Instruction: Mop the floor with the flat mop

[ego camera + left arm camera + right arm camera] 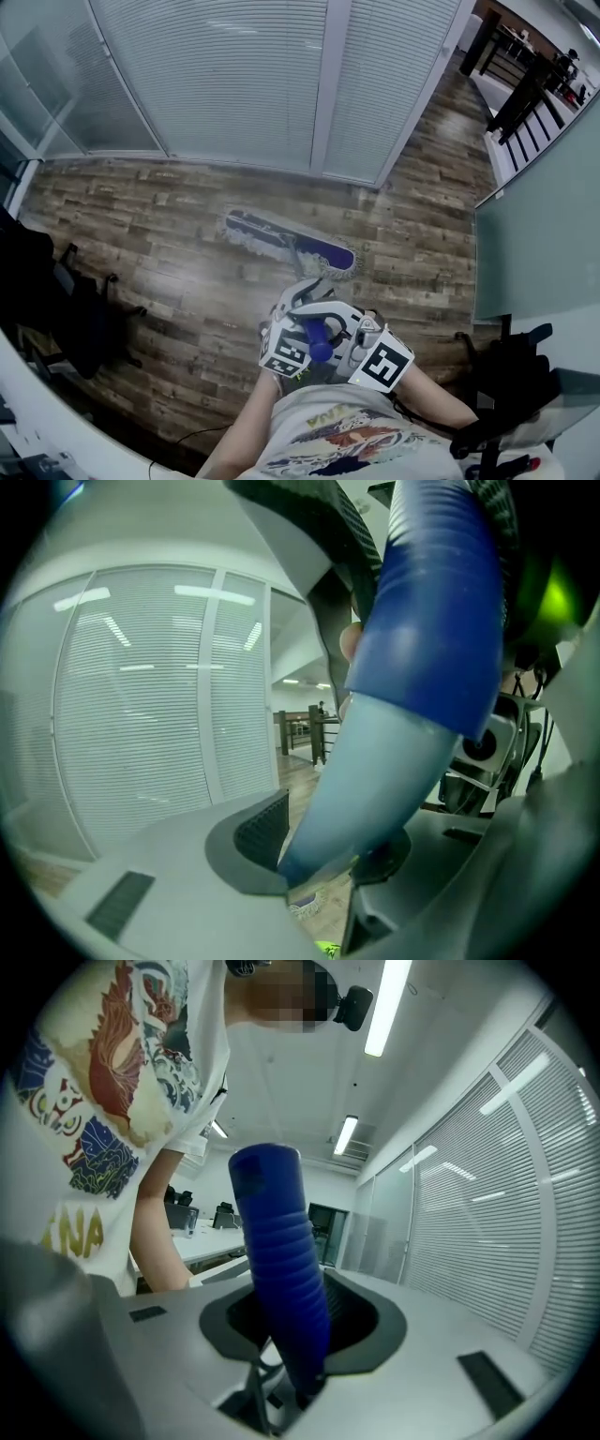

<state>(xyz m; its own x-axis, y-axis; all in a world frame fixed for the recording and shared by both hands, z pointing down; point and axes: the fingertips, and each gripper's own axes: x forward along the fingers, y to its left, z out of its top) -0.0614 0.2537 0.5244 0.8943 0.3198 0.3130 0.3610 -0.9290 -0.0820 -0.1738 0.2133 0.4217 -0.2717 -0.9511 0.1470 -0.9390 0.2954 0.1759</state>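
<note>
Both left claw (319, 874) and right claw (291, 1372) are being clamped on the mop handle (277, 1260); slack grip risks the mop head (291, 242) ahead being twisted.

**White printed tee and two grey hand-held grippers**

The person wears a white short-sleeved T-shirt (103, 1101) printed across the front with red, dark blue and yellow wave-like artwork and yellow lettering. A small black device (354, 1007) is mounted at the head. The left gripper (323, 855) and right gripper (300, 1326) have smooth light-grey shells, dark grey curved jaw insets with ribbed pads, and small dark rectangular slots. Each carries a cube with black-and-white square markers, one on the left (284, 356) and one on the right (385, 364).
</note>
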